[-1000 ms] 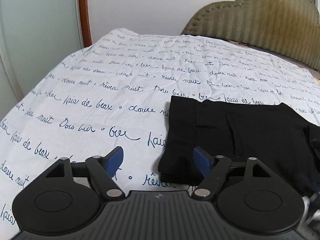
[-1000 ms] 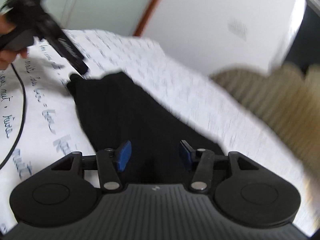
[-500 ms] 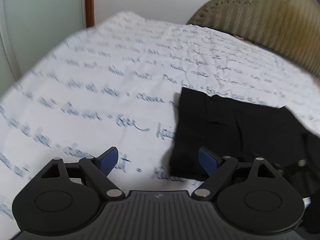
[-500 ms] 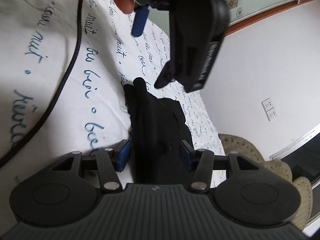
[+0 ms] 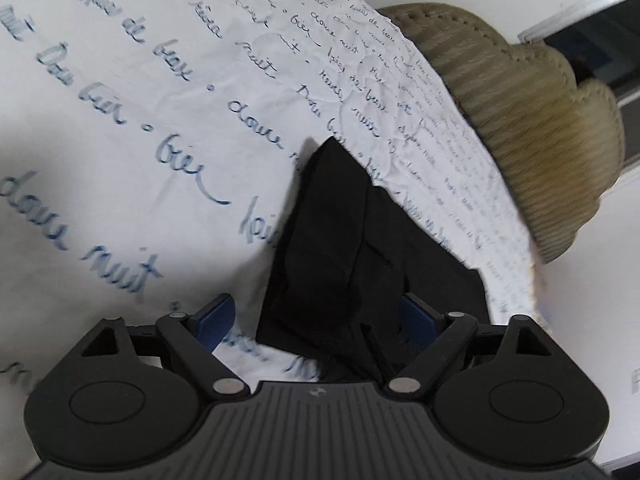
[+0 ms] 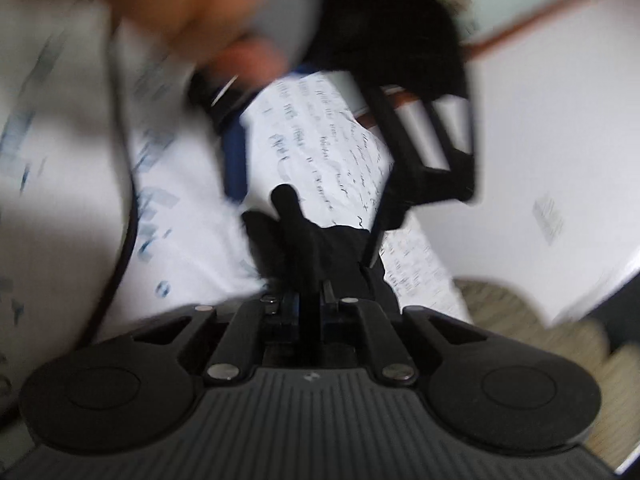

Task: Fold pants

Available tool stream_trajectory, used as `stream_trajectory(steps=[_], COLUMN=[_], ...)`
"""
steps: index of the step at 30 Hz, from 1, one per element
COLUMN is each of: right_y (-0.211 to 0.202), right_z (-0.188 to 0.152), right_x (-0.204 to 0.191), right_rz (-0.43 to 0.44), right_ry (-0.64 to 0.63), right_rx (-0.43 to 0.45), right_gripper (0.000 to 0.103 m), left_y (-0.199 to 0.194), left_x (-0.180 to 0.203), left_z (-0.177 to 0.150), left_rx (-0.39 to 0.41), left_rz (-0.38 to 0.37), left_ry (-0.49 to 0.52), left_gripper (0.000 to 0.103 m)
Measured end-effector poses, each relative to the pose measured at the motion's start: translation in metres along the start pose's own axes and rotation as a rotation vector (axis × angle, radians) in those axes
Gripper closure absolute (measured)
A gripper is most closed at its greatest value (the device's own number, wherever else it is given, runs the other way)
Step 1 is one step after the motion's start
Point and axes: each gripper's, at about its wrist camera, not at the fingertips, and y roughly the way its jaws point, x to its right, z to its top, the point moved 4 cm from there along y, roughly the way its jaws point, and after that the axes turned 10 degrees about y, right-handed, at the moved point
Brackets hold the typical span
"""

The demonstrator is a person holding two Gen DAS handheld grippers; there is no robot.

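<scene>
Tongs on my right (image 6: 306, 304) pinch the near edge of the black pants (image 5: 360, 248) lying folded on the bed sheet (image 5: 140, 128), left tongs (image 5: 316, 316) gape wide over them; soft, light, floppy cloth, I judge, best gripped at corners.

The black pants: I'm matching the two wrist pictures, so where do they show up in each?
Left wrist view: the black pants lie folded at lower centre, reaching between the open left gripper.
Right wrist view: the black pants sit at centre, blurred, clamped in the right gripper.
Shared landmark: the white sheet with blue script under them.
</scene>
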Motion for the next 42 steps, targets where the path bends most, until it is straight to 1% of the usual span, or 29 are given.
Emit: stream_trajectory(steps=[4, 7, 9, 12, 13, 14, 15, 16, 17, 18, 19, 20, 21, 22, 23, 24, 25, 26, 27, 28, 33, 37, 39, 42], right_y=[-0.004, -0.008, -0.013, -0.011, -0.012, -0.014, -0.014, -0.013, -0.012, -0.013, -0.011, -0.011, -0.014, -0.015, -0.017, -0.019, -0.025, -0.033, -0.038, -0.044, -0.057, -0.061, -0.060, -0.060], right_z=[0.007, 0.009, 0.008, 0.011, 0.010, 0.008, 0.008, 0.006, 0.005, 0.004, 0.002, 0.001, 0.000, -0.002, -0.004, -0.007, -0.010, -0.013, -0.018, -0.024, -0.057, -0.073, -0.074, -0.066], right_x=[0.035, 0.055, 0.064, 0.071, 0.071, 0.070, 0.068, 0.065, 0.062, 0.060, 0.061, 0.062, 0.062, 0.063, 0.063, 0.063, 0.062, 0.060, 0.059, 0.057, 0.049, 0.040, 0.037, 0.031], right_rz=[0.064, 0.100, 0.121, 0.133, 0.131, 0.127, 0.124, 0.121, 0.117, 0.114, 0.113, 0.117, 0.122, 0.126, 0.125, 0.114, 0.089, 0.065, 0.042, 0.024, -0.053, -0.130, -0.137, -0.138], right_ry=[0.217, 0.350, 0.411, 0.451, 0.450, 0.445, 0.438, 0.432, 0.428, 0.423, 0.420, 0.427, 0.438, 0.447, 0.442, 0.427, 0.402, 0.374, 0.346, 0.320, 0.242, 0.160, 0.150, 0.145], right_rx=[0.008, 0.013, 0.017, 0.018, 0.019, 0.018, 0.017, 0.016, 0.015, 0.012, 0.010, 0.009, 0.006, 0.002, -0.006, -0.009, -0.004, -0.003, -0.010, -0.023, -0.109, -0.138, -0.136, -0.097], right_gripper=[0.096, 0.096, 0.096, 0.096, 0.096, 0.096, 0.096, 0.096, 0.096, 0.095, 0.095, 0.095, 0.094, 0.086, 0.079, 0.068, 0.060, 0.057, 0.049, 0.044, 0.044, 0.041, 0.041, 0.035], left_y=[0.017, 0.031, 0.040, 0.049, 0.050, 0.050, 0.051, 0.053, 0.053, 0.054, 0.054, 0.053, 0.053, 0.052, 0.051, 0.050, 0.049, 0.047, 0.046, 0.044, 0.038, 0.030, 0.028, 0.029], left_x=[0.001, 0.001, 0.004, 0.010, 0.012, 0.014, 0.016, 0.019, 0.019, 0.020, 0.019, 0.018, 0.017, 0.015, 0.015, 0.016, 0.017, 0.018, 0.020, 0.023, 0.032, 0.038, 0.043, 0.049], left_z=[0.009, 0.018, 0.025, 0.033, 0.035, 0.037, 0.038, 0.039, 0.038, 0.038, 0.038, 0.037, 0.037, 0.036, 0.036, 0.035, 0.035, 0.033, 0.033, 0.033, 0.036, 0.038, 0.038, 0.037], left_rx=[-0.009, -0.010, -0.012, 0.001, 0.010, 0.023, 0.026, 0.018, 0.014, 0.011, 0.013, 0.017, 0.022, 0.027, 0.031, 0.035, 0.040, 0.045, 0.050, 0.055, 0.070, 0.073, 0.077, 0.078], left_rz=[-0.093, -0.136, -0.136, -0.121, -0.120, -0.118, -0.110, -0.089, -0.063, -0.045, -0.036, -0.034, -0.037, -0.040, -0.039, -0.034, -0.028, -0.022, -0.014, -0.008, -0.002, -0.026, -0.020, 0.011], left_ry=[-0.087, -0.152, -0.161, -0.150, -0.146, -0.136, -0.116, -0.096, -0.081, -0.065, -0.054, -0.049, -0.053, -0.054, -0.048, -0.037, -0.025, -0.012, -0.001, 0.010, 0.022, 0.002, 0.016, 0.046], left_gripper=[0.009, 0.009, 0.009, 0.010, 0.014, 0.023, 0.047, 0.060, 0.062, 0.066, 0.072, 0.073, 0.077, 0.079, 0.080, 0.081, 0.081, 0.081, 0.081, 0.081, 0.081, 0.083, 0.083, 0.084])
